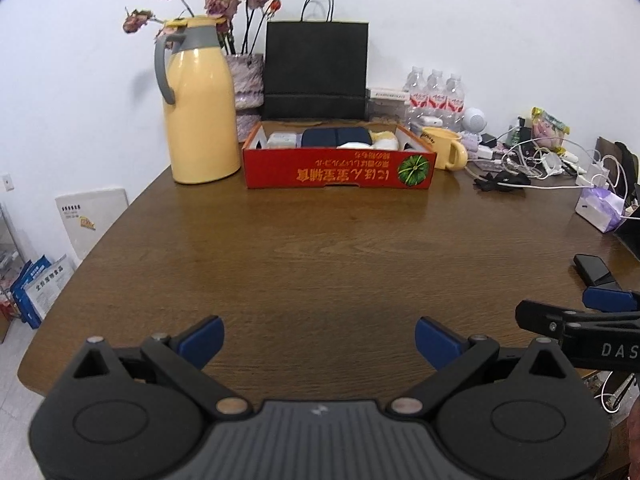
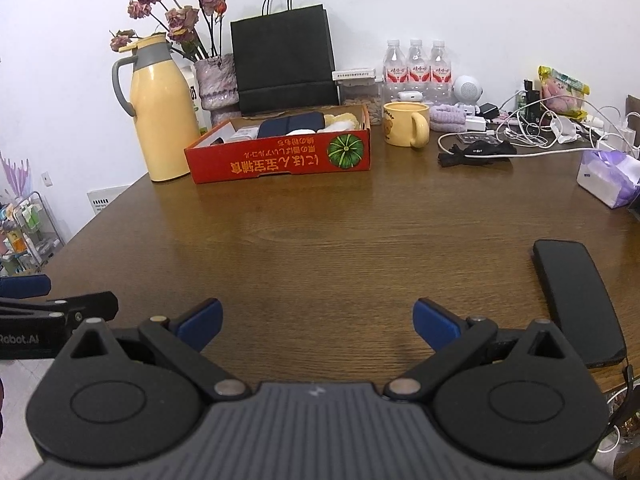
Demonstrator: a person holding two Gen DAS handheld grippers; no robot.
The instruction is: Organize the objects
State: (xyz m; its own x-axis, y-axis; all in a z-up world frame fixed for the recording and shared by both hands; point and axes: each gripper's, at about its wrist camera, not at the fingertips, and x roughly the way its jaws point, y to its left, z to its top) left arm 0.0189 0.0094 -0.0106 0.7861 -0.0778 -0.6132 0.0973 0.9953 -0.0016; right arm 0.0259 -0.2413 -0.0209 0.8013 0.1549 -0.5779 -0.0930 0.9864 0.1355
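I have both tongs spread wide and pinching nothing — the left tongs point(image 1: 319, 342) and right tongs point(image 2: 318, 324) hover side by side over the near edge of the counter point(image 2: 320, 232). The red box point(image 1: 338, 168) sits at the far side, already holding a navy pouch point(image 1: 336, 137), between the yellow jug point(image 1: 198, 108) and yellow mug point(image 2: 406, 124). A black phone point(image 2: 576, 300) lies just right of my right tongs.

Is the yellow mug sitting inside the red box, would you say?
No, the mug stands on the table just right of the red box.
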